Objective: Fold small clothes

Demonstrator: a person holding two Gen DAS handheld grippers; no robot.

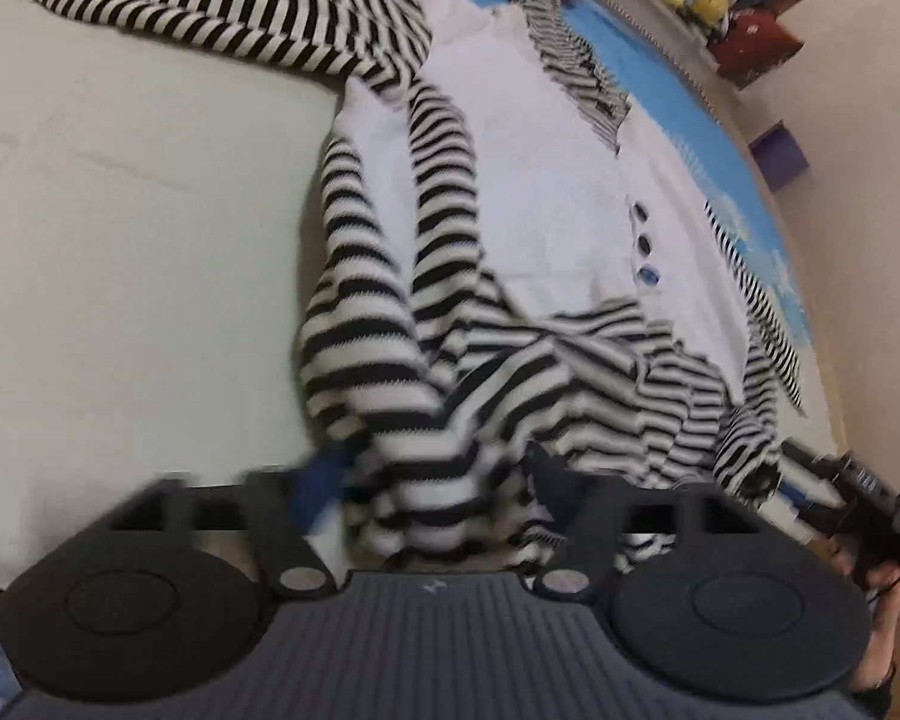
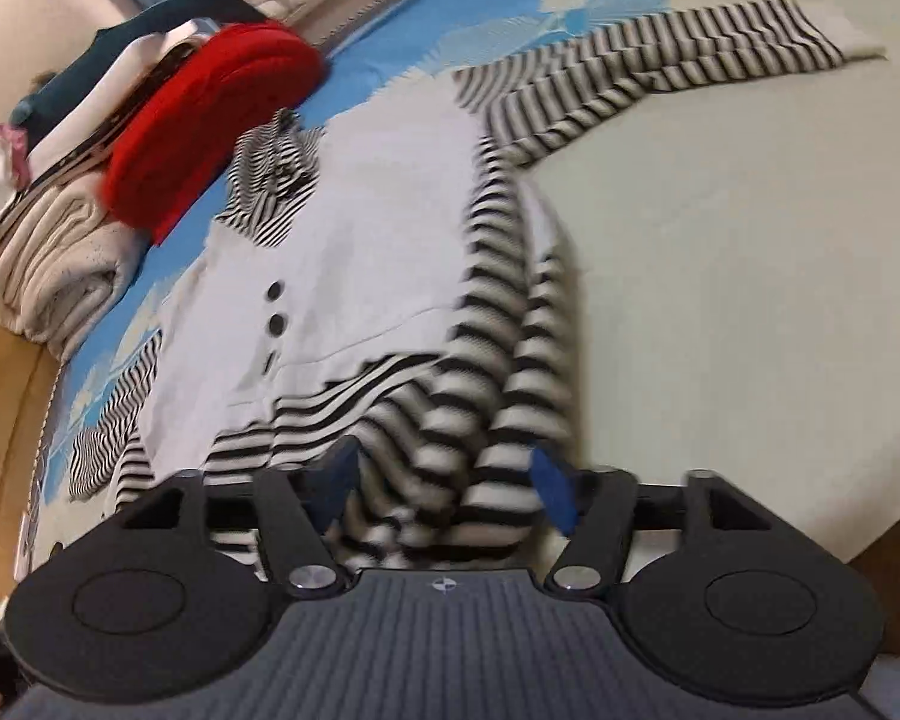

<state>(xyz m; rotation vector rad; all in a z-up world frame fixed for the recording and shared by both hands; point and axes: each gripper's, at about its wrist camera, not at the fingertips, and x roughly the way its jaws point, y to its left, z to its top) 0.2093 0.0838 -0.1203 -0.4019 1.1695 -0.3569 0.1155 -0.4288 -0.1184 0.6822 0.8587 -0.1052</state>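
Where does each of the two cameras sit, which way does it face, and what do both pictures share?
Left wrist: sits on the left gripper, looking forward along its fingers at the striped garment bunched between them; the other gripper and a hand show at the right edge.
Right wrist: sits on the right gripper, looking forward over the same striped cloth; only its own body and blue finger pads show.
Shared: the striped garment with its white buttoned panel, the red cushion and the bed.
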